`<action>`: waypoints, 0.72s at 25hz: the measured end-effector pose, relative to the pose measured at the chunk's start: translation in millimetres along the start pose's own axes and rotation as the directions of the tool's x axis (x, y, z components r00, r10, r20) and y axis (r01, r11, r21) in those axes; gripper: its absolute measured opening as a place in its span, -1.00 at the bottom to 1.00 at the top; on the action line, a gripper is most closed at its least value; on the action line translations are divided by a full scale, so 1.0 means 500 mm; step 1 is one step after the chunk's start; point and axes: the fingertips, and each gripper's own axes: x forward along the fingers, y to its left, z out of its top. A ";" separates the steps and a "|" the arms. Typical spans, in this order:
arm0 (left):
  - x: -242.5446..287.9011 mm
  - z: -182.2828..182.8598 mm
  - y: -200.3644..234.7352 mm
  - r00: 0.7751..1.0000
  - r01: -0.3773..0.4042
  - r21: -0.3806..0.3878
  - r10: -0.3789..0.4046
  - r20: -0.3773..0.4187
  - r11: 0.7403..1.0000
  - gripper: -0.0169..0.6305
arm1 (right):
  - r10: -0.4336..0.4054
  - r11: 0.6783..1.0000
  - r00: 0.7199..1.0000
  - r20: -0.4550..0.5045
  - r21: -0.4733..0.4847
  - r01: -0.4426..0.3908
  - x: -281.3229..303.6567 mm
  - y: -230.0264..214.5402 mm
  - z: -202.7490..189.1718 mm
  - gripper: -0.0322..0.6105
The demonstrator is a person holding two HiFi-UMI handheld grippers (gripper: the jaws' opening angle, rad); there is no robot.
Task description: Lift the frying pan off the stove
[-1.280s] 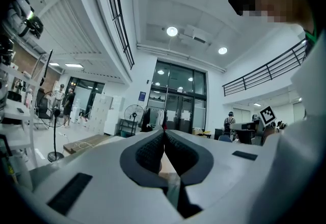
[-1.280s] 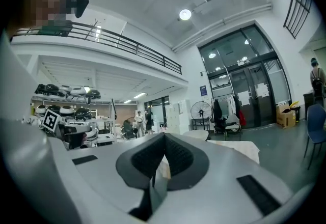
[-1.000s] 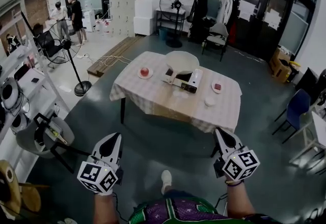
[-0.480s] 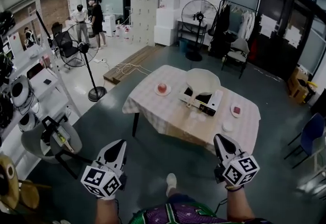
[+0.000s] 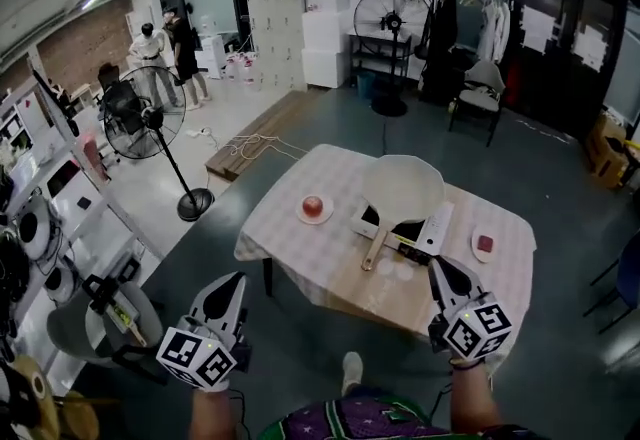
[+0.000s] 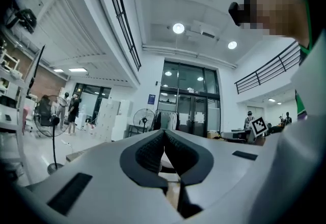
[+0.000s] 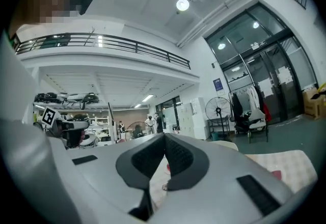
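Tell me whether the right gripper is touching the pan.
Apart. The head view shows the right gripper held short of the pan, with the stove lying between them. The right gripper view shows its jaws shut on nothing.

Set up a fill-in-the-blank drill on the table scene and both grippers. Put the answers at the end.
The left gripper and the right gripper both have their jaws ___.
The frying pan sits on the stove, its wooden handle pointing ___ the person.
In the head view, the plate holding a round red thing lies to the pan's ___.
Missing words: shut; toward; left.
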 end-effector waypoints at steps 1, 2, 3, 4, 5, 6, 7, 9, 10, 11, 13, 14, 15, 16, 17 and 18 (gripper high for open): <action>0.056 0.009 0.006 1.000 0.013 -0.008 -0.013 0.002 1.000 -0.88 | -0.006 1.000 1.000 0.000 0.005 0.006 0.030 -0.040 0.009 -0.87; 0.113 0.016 0.011 1.000 0.027 -0.010 -0.027 0.001 1.000 -0.88 | -0.015 1.000 1.000 -0.001 0.009 0.015 0.057 -0.078 0.018 -0.88; 0.168 0.022 0.016 0.999 0.040 -0.005 -0.040 -0.003 0.999 -0.88 | -0.026 1.000 1.000 -0.001 0.014 0.026 0.083 -0.115 0.026 -0.88; 0.221 0.025 0.021 0.999 0.051 0.008 -0.051 -0.009 0.999 -0.88 | -0.038 0.999 0.999 0.000 0.019 0.038 0.108 -0.151 0.033 -0.88; 0.268 0.025 0.026 0.998 0.060 0.025 -0.059 -0.018 0.998 -0.88 | -0.049 0.999 0.999 0.002 0.024 0.049 0.131 -0.184 0.039 -0.88; 0.311 0.023 0.030 0.997 0.068 0.043 -0.067 -0.029 0.997 -0.88 | -0.057 0.998 0.998 0.004 0.026 0.057 0.152 -0.213 0.044 -0.88; 0.347 0.018 0.033 0.997 0.075 0.056 -0.073 -0.040 0.996 -0.88 | -0.065 0.998 0.998 0.004 0.026 0.065 0.172 -0.239 0.048 -0.88; 0.399 0.012 0.040 0.995 0.086 0.067 -0.082 -0.060 0.994 -0.88 | -0.080 0.996 0.997 0.000 0.024 0.080 0.204 -0.277 0.055 -0.88; 0.415 0.012 0.042 0.994 0.091 0.066 -0.087 -0.069 0.994 -0.88 | -0.086 0.996 0.996 -0.003 0.028 0.086 0.214 -0.288 0.060 -0.88; 0.426 0.014 0.041 0.993 0.096 0.063 -0.091 -0.077 0.993 -0.88 | -0.090 0.995 0.996 -0.004 0.033 0.090 0.217 -0.296 0.064 -0.87; 0.448 0.010 0.031 0.991 0.102 0.061 -0.096 -0.090 0.993 -0.88 | -0.096 0.994 0.995 -0.004 0.044 0.096 0.212 -0.316 0.066 -0.87; 0.463 0.006 0.026 0.991 0.106 0.061 -0.100 -0.093 0.992 -0.88 | -0.101 0.994 0.995 -0.003 0.048 0.101 0.209 -0.331 0.064 -0.87; 0.482 0.001 0.023 0.990 0.113 0.062 -0.107 -0.095 0.992 -0.88 | -0.110 0.993 0.994 -0.002 0.051 0.110 0.209 -0.348 0.060 -0.87; 0.504 -0.002 0.023 0.988 0.125 0.062 -0.119 -0.096 0.990 -0.88 | -0.123 0.991 0.992 0.000 0.052 0.122 0.211 -0.364 0.058 -0.88; 0.527 -0.005 0.026 0.986 0.143 0.061 -0.136 -0.095 0.988 -0.88 | -0.139 0.989 0.990 0.003 0.053 0.139 0.215 -0.377 0.057 -0.87; 0.550 -0.008 0.034 0.983 0.164 0.059 -0.158 -0.095 0.985 -0.88 | -0.158 0.986 0.987 0.005 0.053 0.157 0.222 -0.386 0.056 -0.87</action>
